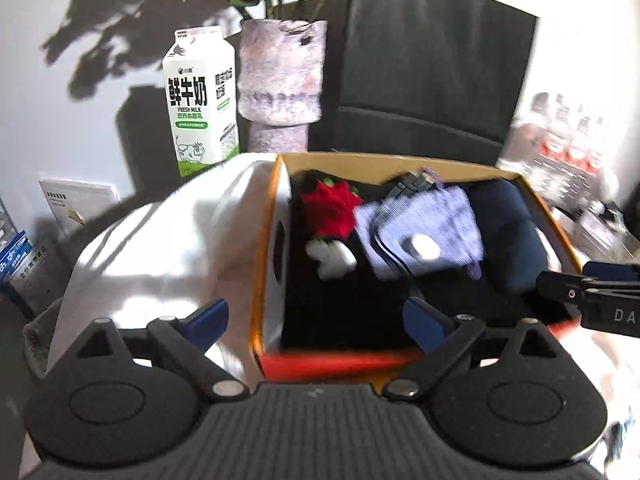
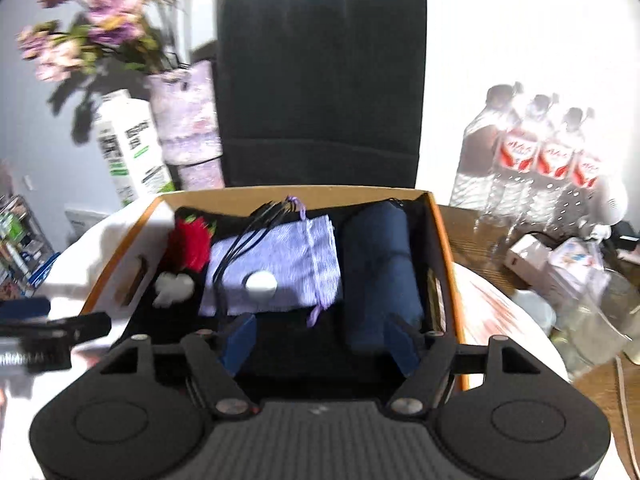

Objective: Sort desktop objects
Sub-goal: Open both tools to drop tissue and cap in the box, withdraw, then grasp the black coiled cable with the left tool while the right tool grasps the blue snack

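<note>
The box [image 2: 448,240] stands in the middle of the table, and the small things lie inside it side by side, I think because this is where the sorting collects them. From left to right in the right wrist view: a red flower [image 2: 190,242] with a white piece [image 2: 174,285] just in front of it, then a lilac pouch [image 2: 276,264] lying flat with a white disc [image 2: 261,285] on it and a black cord [image 2: 240,248] across its left part, then a dark blue roll [image 2: 378,264] along the right wall. Everything rests on the dark bottom and nothing is lifted. Behind the box the milk carton [image 1: 200,108], the vase [image 1: 280,84] and a black bag [image 2: 320,84] stand upright, apart from the sorting. The left gripper [image 1: 316,320] hangs over the near left corner of the box with its jaws wide apart and nothing between them. The right gripper [image 2: 320,340] is over the near edge, jaws also released and empty, with the pouch and the roll just beyond its fingers; it touches neither, as far as I can judge.
</note>
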Tool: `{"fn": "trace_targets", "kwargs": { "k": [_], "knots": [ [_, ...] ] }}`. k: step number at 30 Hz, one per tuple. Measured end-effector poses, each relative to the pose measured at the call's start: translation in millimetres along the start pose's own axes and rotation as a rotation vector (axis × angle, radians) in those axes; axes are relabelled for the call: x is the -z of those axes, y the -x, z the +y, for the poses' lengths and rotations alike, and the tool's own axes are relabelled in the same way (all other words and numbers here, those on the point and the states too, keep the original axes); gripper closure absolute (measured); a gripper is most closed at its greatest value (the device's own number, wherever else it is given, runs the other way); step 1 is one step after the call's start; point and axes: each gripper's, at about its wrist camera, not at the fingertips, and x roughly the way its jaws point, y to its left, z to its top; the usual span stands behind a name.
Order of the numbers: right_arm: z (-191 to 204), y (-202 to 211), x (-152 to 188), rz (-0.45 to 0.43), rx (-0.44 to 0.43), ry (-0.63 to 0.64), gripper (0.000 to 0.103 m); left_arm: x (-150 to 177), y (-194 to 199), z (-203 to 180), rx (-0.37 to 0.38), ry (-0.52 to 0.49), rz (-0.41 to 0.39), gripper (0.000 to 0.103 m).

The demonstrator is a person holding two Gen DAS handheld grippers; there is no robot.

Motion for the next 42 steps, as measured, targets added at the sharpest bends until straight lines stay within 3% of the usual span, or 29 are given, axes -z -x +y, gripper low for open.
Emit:
{"fn": "trace_targets", "kwargs": {
  "k": [5,8,11,13,18,23,27,36,42],
  "knots": [
    [0,59,51,-0.084,-0.04,0.017,0.032,50,60,-4,0.062,-0.046,-0.086,0.002],
    [0,97,93,-0.143,-0.087,0.013,0.024,93,98,-3,0.109,-0.093,-0.162,0.0],
    [5,129,143,-0.196,-0.072,0.029,0.022,140,128,1,0.118,-0.094,-0.192,0.0],
    [11,148,176,-0.219,-0.046,0.037,0.021,172,148,7,0.163,-0.068,-0.211,0.0],
    [20,184,257,-0.252,-0.012,0.035,0.017,242,171,10,0.125,-0.03,-0.183,0.0],
    [26,195,315,-0.198,-0.012,-0.01,0.016,266,174,7,0.104,-0.033,-0.162,0.0],
    [27,194,323,-0.2,0.039,0.007,0.016,264,172,7,0.1,-0.023,-0.16,0.0],
    [18,187,322,-0.2,0.034,-0.044,0.017,266,159,1,0.108,-0.03,-0.123,0.0],
    [3,189,305,-0.258,0.065,-0.062,0.018,248,150,-6,0.138,-0.038,-0.139,0.005]
  ]
}}
